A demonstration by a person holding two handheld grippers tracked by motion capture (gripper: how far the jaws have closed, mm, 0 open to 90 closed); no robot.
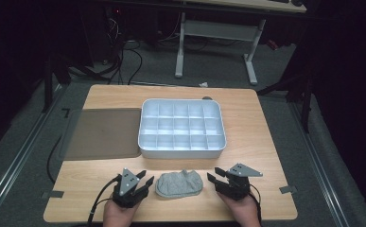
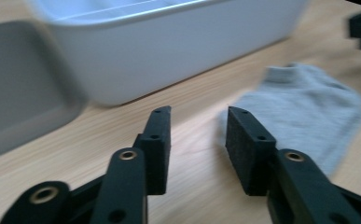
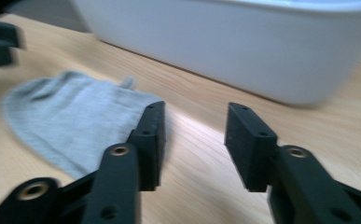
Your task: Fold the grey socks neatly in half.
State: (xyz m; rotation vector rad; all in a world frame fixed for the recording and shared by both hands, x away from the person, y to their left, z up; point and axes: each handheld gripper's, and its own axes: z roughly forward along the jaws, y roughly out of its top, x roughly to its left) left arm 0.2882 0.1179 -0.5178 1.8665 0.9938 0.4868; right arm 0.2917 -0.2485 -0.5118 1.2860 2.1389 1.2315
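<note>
Your left hand-held gripper and right hand-held gripper sit spread and empty at 9 and 3 o'clock of the crumpled grey fabric sock on the wooden tabletop, with the white compartmented plastic tray at 12.

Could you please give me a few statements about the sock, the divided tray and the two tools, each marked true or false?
1. The grey sock lies on the table between the left tool and the right tool. True.
2. The sock sits in a compartment of the white tray. False: it lies on the wood in front of the tray.
3. Both tools are open, holding nothing. True.
4. The grey mat lies right of the tray. False: it lies to its left.
5. The tray's compartments hold small parts. False: they look empty.
</note>
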